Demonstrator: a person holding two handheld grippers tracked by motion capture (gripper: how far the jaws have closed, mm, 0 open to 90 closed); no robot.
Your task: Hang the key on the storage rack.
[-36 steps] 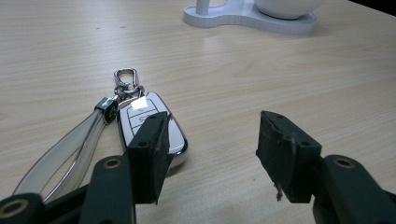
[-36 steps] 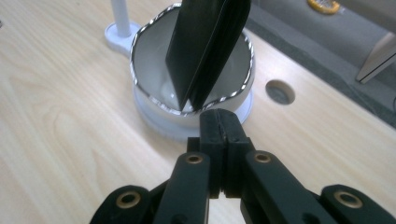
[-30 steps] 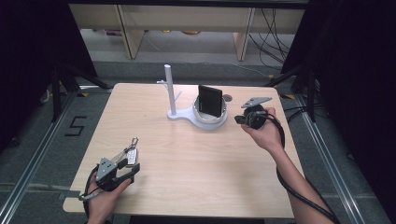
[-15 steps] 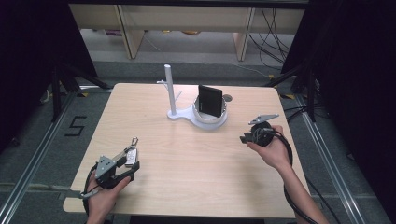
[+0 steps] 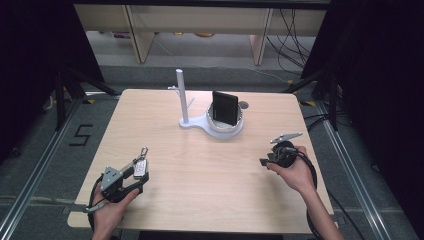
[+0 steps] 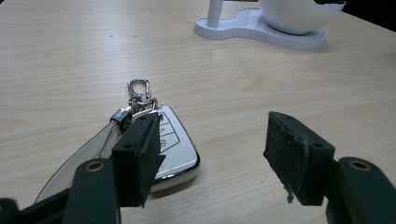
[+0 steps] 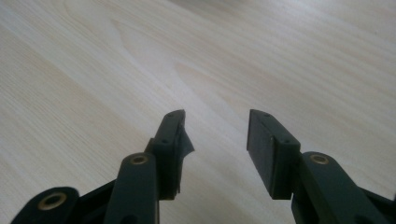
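**Grippers part over a key fob on a pale wooden desk**

Left gripper (image 5: 136,176) rests low at the near left corner of the desk (image 5: 200,165), held in a hand that enters from the bottom edge of the high view. Its jaws stand wide apart and have just been opening a little further. In the left gripper view, a white key fob (image 6: 175,147) with a chrome rim lies flat on the wood, just beside the left-hand pad and partly hidden behind it; most of the gap between the pads shows bare wood, and neither pad presses on the fob. A silver clasp (image 6: 139,91) and a pale strap (image 6: 88,147) trail from the fob's far end.

Toward the middle of the far side stands a white stand (image 5: 197,122) with an upright post (image 5: 182,95) and a round bowl-like cup (image 5: 225,125). A dark, flat rectangular object (image 5: 224,108) sits upright in that cup, well apart from both hands.

At the right, the right gripper (image 5: 265,161) is held above the desk near its right edge, pointing toward the centre. Its jaws have just been opening and stand released, with only bare wood grain between the pads in the right gripper view.
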